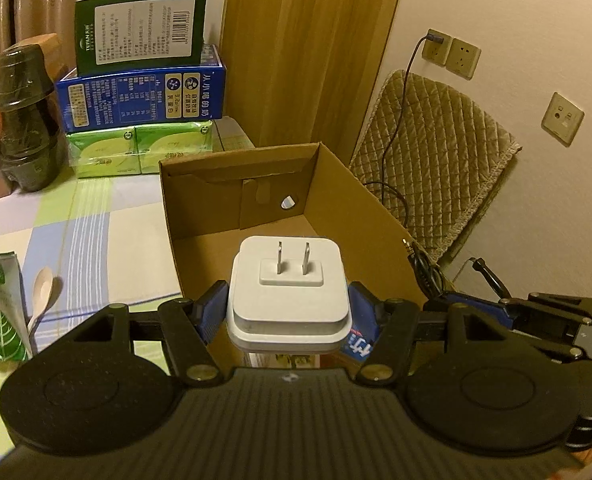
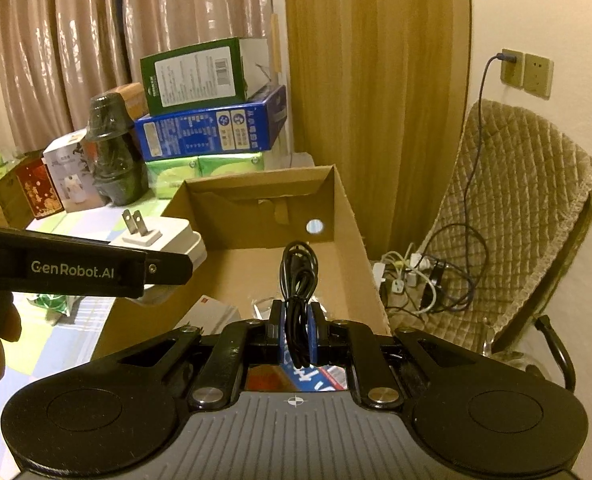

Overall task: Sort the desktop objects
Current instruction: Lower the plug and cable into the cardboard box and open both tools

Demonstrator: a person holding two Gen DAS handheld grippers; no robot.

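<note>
Blue-padded fingers of the left gripper clamp a white square plug adapter, prongs up, above the open brown cardboard box; the right gripper pinches a coiled black cable over that box; behind stand stacked blue and green cartons on the checked tablecloth.

charger: smooth white plastic, metal prongs | box: matt brown cardboard | cable: glossy black
</note>
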